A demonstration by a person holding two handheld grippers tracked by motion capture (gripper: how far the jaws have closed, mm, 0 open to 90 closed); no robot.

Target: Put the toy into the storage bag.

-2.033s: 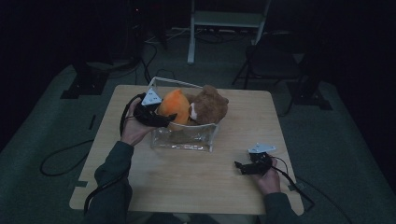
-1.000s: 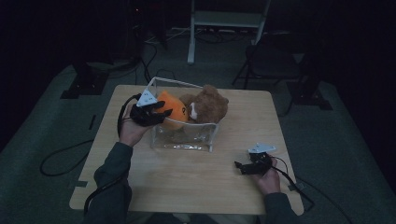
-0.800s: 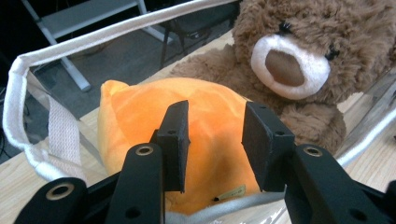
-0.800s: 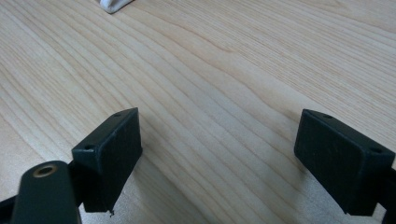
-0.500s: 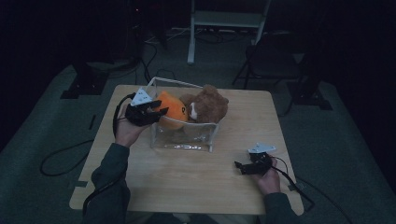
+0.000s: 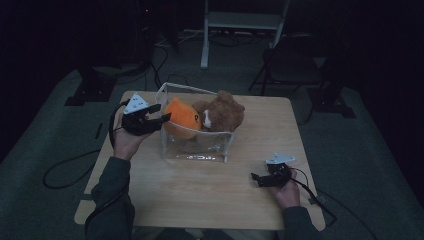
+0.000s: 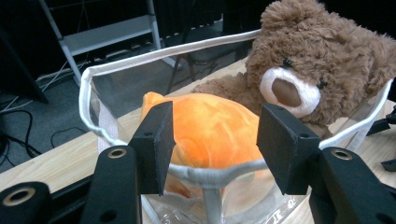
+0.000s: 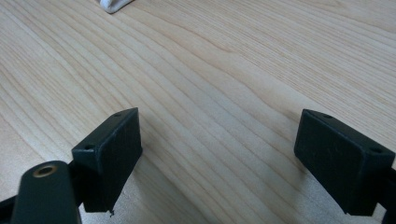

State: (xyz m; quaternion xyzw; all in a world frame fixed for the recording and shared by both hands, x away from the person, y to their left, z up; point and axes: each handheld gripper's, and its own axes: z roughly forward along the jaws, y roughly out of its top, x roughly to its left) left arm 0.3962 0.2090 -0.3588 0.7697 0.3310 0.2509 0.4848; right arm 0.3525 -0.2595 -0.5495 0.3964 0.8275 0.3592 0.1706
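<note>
A clear soft bag with white trim (image 6: 196, 148) stands on the wooden table (image 6: 200, 200). Inside it lie an orange plush toy (image 6: 182, 116) and a brown teddy bear (image 6: 223, 113). My left gripper (image 6: 163, 113) hovers just outside the bag's left rim. Its jaws have just been opening and are open, with nothing between them. In the left gripper view the orange plush (image 7: 210, 128) and the bear (image 7: 303, 70) sit beyond the rim (image 7: 140, 58), past my left gripper (image 7: 212, 140). My right gripper (image 6: 256, 178) rests open low over the bare table (image 8: 210, 70) at front right.
Cables trail from both grippers over the table edges. A metal stand (image 6: 242, 20) and a dark chair (image 6: 295, 65) are on the floor behind the table. A small white thing (image 8: 113, 4) lies at the top edge of the right gripper view.
My left gripper has drawn back to the left and slightly up, away from the orange plush, and its jaws are wider apart. The plush stays in the bag. The right hand has not moved.
</note>
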